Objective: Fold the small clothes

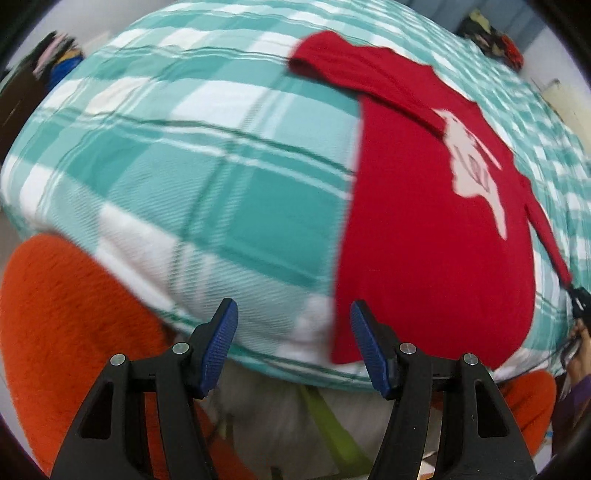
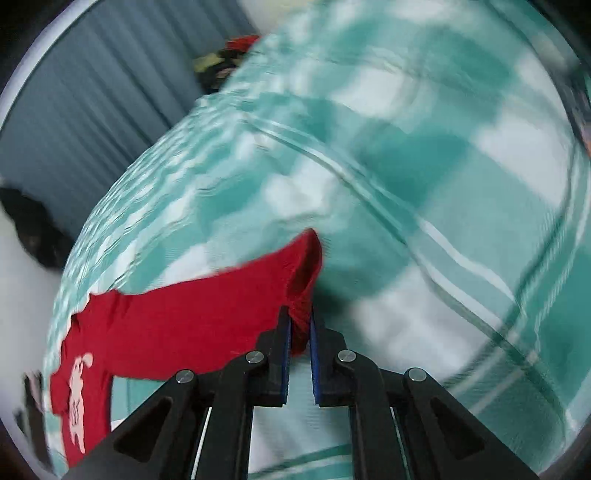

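Note:
A small red long-sleeved shirt (image 1: 417,221) with a white print lies flat on the teal and white checked blanket (image 1: 207,177). Its left sleeve is folded across the chest. My left gripper (image 1: 293,317) is open and empty, just above the blanket's near edge, with the shirt's bottom left corner by its right finger. My right gripper (image 2: 300,325) is shut on the cuff of the shirt's right sleeve (image 2: 303,291) and holds it stretched out to the side. It shows small at the right edge of the left wrist view (image 1: 578,299). The shirt body (image 2: 155,332) trails left in the right wrist view.
An orange fleece cover (image 1: 74,332) hangs below the blanket's near edge. Heaps of other clothes lie at the far left (image 1: 59,55) and far right (image 1: 491,33) of the bed. A grey curtain (image 2: 110,74) hangs behind the bed.

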A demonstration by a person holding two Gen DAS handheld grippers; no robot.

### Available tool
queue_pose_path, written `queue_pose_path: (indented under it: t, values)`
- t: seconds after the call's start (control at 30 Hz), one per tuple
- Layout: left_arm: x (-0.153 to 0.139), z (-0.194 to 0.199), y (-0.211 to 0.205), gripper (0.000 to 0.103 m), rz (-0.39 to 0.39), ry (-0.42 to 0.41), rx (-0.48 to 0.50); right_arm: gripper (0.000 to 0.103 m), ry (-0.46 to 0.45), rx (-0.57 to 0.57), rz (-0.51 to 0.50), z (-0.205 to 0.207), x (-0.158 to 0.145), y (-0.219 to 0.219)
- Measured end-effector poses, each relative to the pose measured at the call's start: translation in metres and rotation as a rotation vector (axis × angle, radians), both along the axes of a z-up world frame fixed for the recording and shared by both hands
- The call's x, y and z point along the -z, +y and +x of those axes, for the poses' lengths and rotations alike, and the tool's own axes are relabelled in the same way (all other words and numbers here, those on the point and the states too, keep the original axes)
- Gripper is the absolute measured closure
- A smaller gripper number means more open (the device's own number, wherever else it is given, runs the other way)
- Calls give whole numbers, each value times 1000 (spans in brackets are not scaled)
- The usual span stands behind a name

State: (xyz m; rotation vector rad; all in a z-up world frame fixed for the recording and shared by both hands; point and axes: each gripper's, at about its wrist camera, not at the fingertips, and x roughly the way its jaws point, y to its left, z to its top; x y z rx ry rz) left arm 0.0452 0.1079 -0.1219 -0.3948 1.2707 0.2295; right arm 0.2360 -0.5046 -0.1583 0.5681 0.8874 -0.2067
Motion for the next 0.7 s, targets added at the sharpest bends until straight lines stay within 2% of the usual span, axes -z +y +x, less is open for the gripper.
queue_pose_path:
  t: [0.07,0.13,0.23,0.3,0.33,0.37,0.4,0.43,0.5,0.57,0.63,0.7]
  values:
    - [-3,4,-12,38,3,1,31,94,27,-3,-19,1,15,3]
    - [-6,5,-25,37,32,5,72,95,39,-1,-80,2,22,10]
    - [-7,5,-35,37,110,22,124,96,49,11,-140,2,33,13]
    - [-13,12,-40,37,191,18,172,89,46,-5,-174,3,32,19]
    - [-17,18,-41,37,231,7,195,77,55,-4,-187,-2,29,21]
    - [-23,25,-43,37,277,-11,215,55,63,7,-206,-10,23,18]
    - [-35,40,-46,37,338,-54,241,45,61,24,-236,-20,15,21]
    - [-42,51,-49,37,364,-87,258,31,42,55,-278,-34,4,27]
    - [-56,80,-59,35,386,-168,308,28,-52,120,-332,-63,-24,38]
    - [-60,124,-82,22,416,-242,426,26,-120,124,-318,-80,-38,47]
    - [-42,162,-104,20,475,-222,543,26,-138,119,-290,-90,-38,58]
    - [-10,196,-125,20,550,-165,665,26,-142,122,-227,-91,-33,60]
